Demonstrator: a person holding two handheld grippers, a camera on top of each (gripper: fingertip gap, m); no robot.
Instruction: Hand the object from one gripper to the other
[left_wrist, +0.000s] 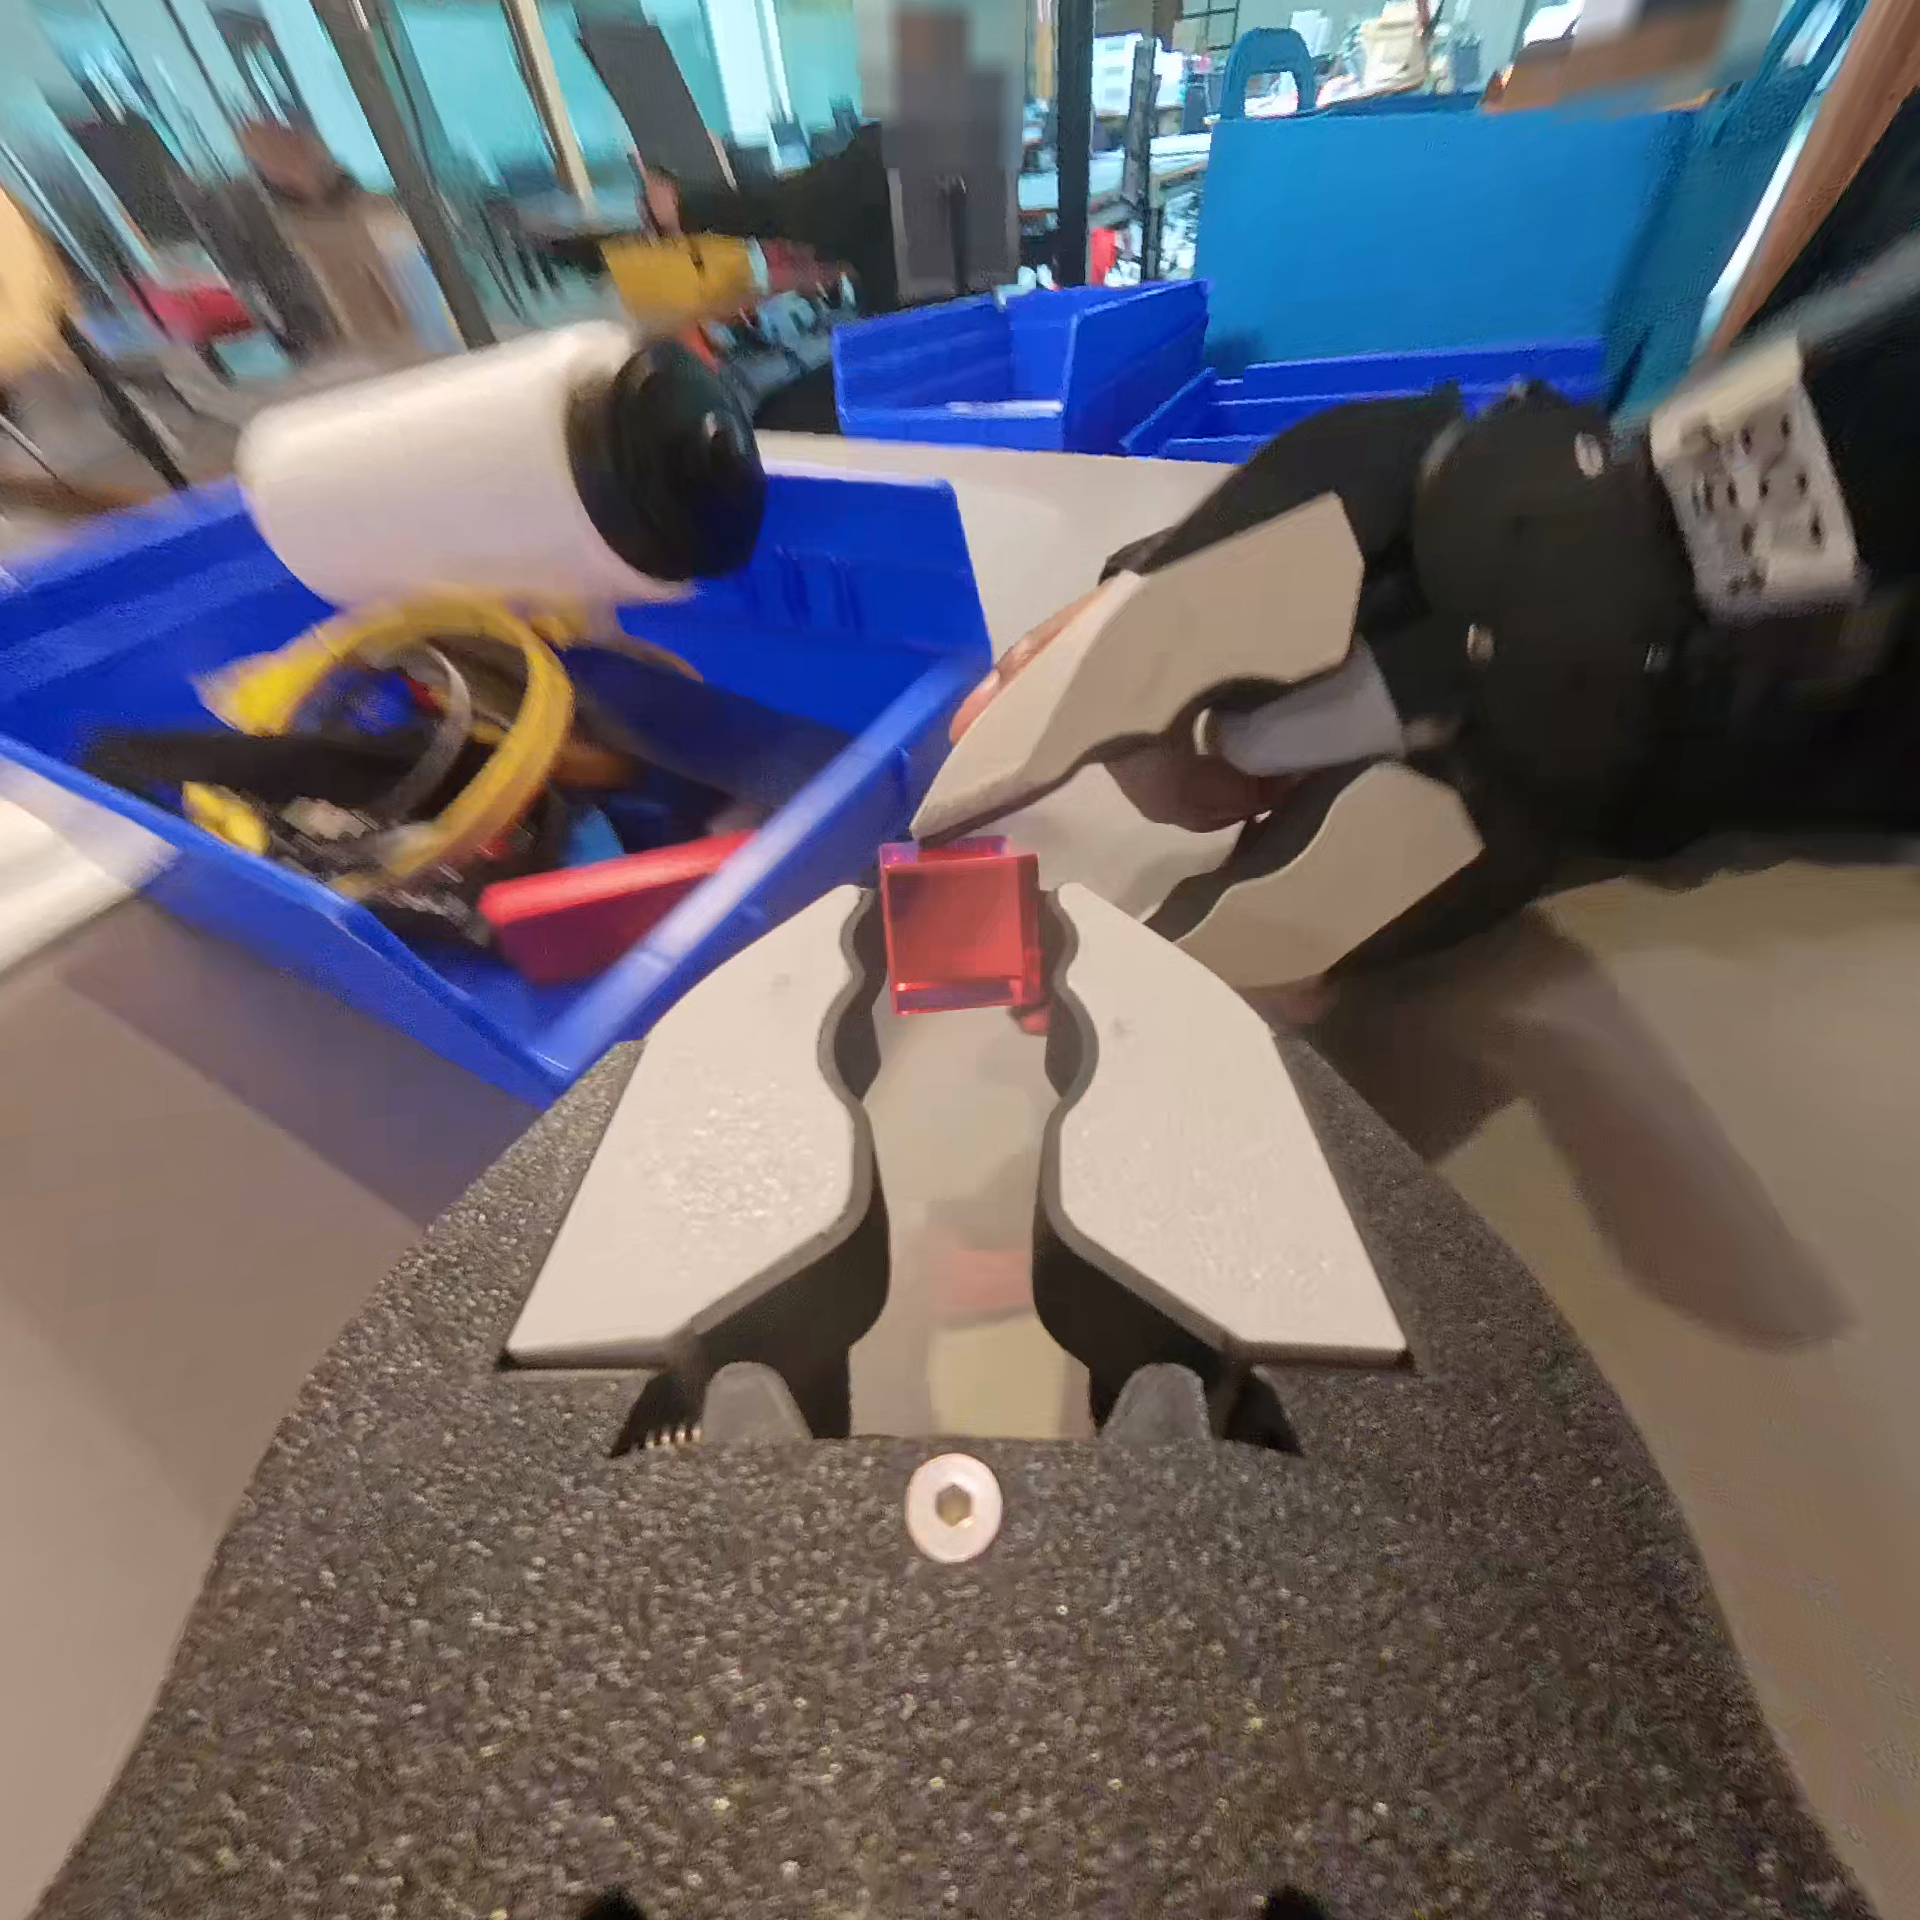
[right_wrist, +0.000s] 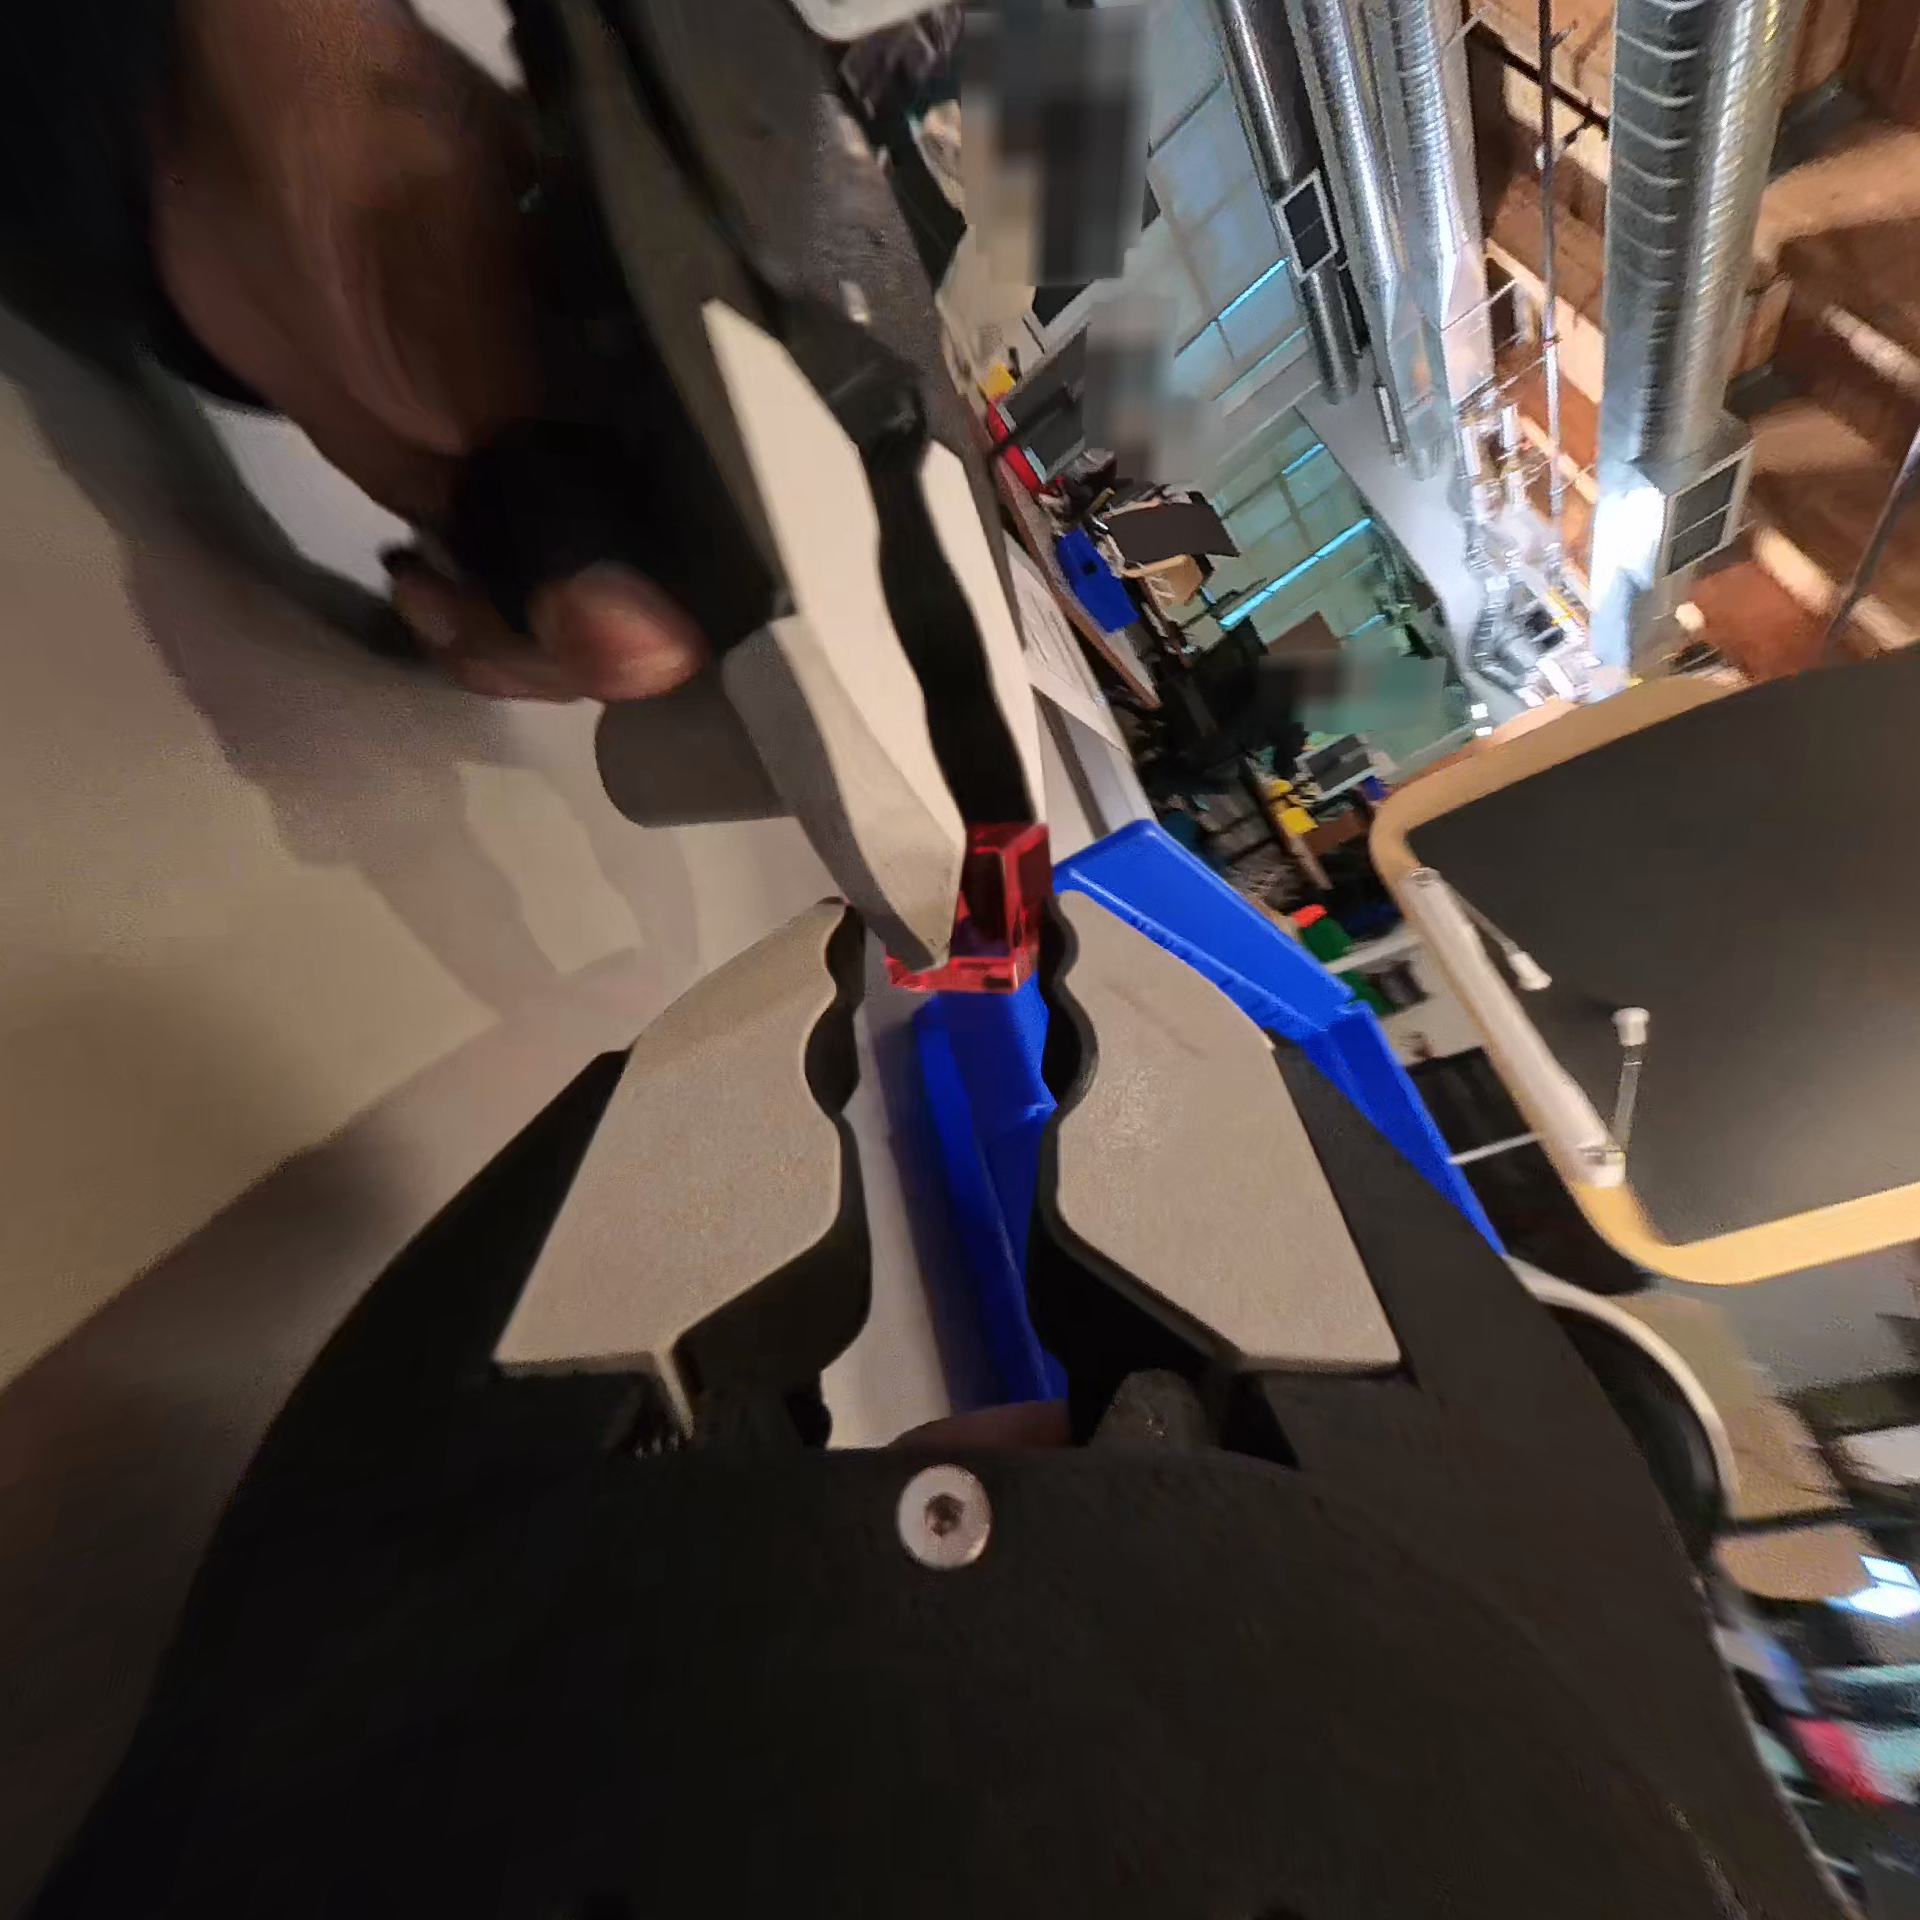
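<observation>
Your left wrist view shows what the right one hides: a blue bin (left_wrist: 665, 935) full of yellow cable and a red item, sitting on the grey surface (left_wrist: 208, 1195) to the left, with a blurred white cylinder (left_wrist: 447, 468) with a black end hanging over it. More blue bins stand farther back. The right wrist view is tipped sideways and gives you instead silver ducts (right_wrist: 1662, 260) overhead, a dark tabletop with a pale wood edge (right_wrist: 1662, 987), and your hand (right_wrist: 343, 281) wrapped round the far tool's handle.

The cube (left_wrist: 961, 925), clear red, sits between the tips of your left tool (left_wrist: 961, 935). Its fingers (left_wrist: 748, 1122) are only narrowly apart and close on the cube from both sides, pinching it above the surface.

Your right tool (left_wrist: 1101, 894) reaches in from the right in that view, spread wide. One finger tip touches the cube's top edge; the other finger lies lower, clear of it.

From the right wrist view the cube (right_wrist: 1003, 883) lies just ahead of the right tool (right_wrist: 951, 935), between its spread tips. The left tool's fingers (right_wrist: 883, 810) come down from above onto it. Whether the right tool's pads press the cube, you cannot tell
</observation>
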